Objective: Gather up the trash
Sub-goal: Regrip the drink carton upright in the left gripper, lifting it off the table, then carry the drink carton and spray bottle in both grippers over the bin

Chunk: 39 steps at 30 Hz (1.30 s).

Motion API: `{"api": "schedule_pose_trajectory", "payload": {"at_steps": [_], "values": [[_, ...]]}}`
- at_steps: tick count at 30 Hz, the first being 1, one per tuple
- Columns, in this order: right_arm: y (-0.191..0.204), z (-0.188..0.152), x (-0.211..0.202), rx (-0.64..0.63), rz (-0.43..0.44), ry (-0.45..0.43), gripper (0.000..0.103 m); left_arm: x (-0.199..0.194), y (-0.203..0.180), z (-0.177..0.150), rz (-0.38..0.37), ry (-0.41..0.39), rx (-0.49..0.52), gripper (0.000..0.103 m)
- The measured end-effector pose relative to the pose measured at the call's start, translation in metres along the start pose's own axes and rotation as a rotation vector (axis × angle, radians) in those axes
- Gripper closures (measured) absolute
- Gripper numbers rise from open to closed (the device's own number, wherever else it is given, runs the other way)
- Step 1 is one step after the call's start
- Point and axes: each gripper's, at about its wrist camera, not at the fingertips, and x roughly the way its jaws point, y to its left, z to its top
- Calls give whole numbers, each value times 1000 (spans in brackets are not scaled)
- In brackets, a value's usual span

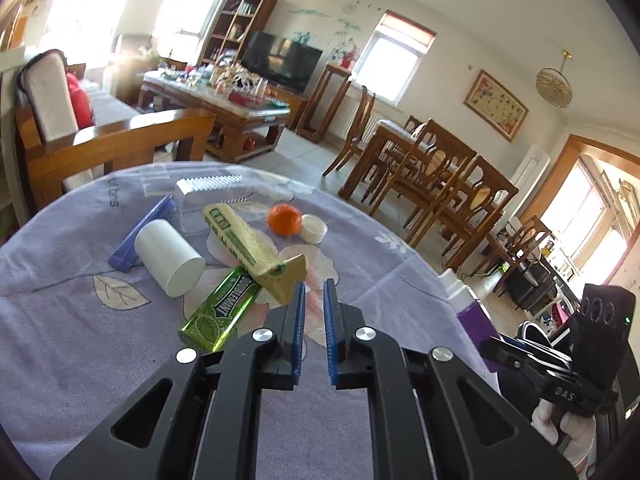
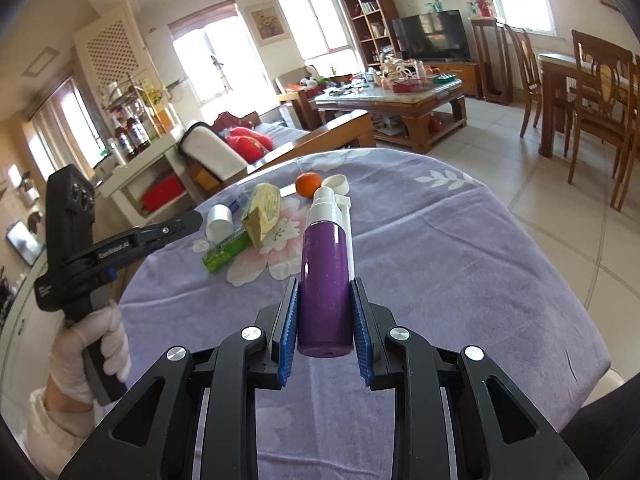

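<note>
Black right tongs (image 2: 325, 308) filled the bottom of the right wrist view, their blue pads clamped on either side of a purple spray bottle (image 2: 326, 280) with a white pump top, held centre frame above the lavender floral cloth of the bench (image 2: 460, 248). At the left edge of that view a white-gloved hand (image 2: 92, 356) held the left tongs (image 2: 192, 220), which pointed toward the pile of litter.

From the left wrist view, the left tongs (image 1: 314, 292) sat at lower centre with a narrow gap between the blue pads and nothing in it. Just beyond their tips lay a cream and green carton (image 1: 248, 244), resting across a green mint packet (image 1: 220, 312). Left of these was a white cylinder (image 1: 168, 256) on its side, beside a blue strip (image 1: 140, 232). Higher in the frame stood a clear plastic box (image 1: 208, 196), then an orange fruit (image 1: 284, 219) touching a small white cap (image 1: 313, 228). The purple bottle showed at lower right.
</note>
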Motion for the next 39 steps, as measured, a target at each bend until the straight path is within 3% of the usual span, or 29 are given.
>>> {"api": "schedule_pose_trajectory", "payload": {"at_steps": [3, 5, 6, 12, 14, 17, 18, 19, 25, 31, 39], "values": [[1, -2, -3, -5, 3, -1, 78, 14, 12, 9, 52, 22, -41, 87], [3, -1, -2, -5, 7, -2, 78, 30, 24, 20, 84, 59, -100, 54], [3, -2, -1, -5, 9, -2, 78, 36, 28, 24, 94, 67, -117, 31], [3, -3, 6, -2, 19, 2, 78, 85, 27, 44, 183, 155, -79, 29], [3, -3, 7, -3, 20, 3, 78, 102, 33, 44, 208, 204, -104, 29], [2, -2, 8, -6, 22, 3, 78, 106, 29, 40, 211, 201, -84, 34], [1, -2, 8, -4, 22, 2, 78, 106, 27, 39, 183, 197, -74, 61], [0, -2, 8, -1, 22, 1, 78, 105, 25, 37, 178, 203, -67, 82], [-4, -4, 5, 21, 19, -8, 78, 96, 13, 34, 113, 160, -19, 94], [-11, -6, -14, 46, 7, -52, 78, 65, -19, 27, 6, 100, 29, 95], [-37, -19, -71, 135, -53, -160, 78, 35, -95, 4, -156, 84, 136, 94]]}}
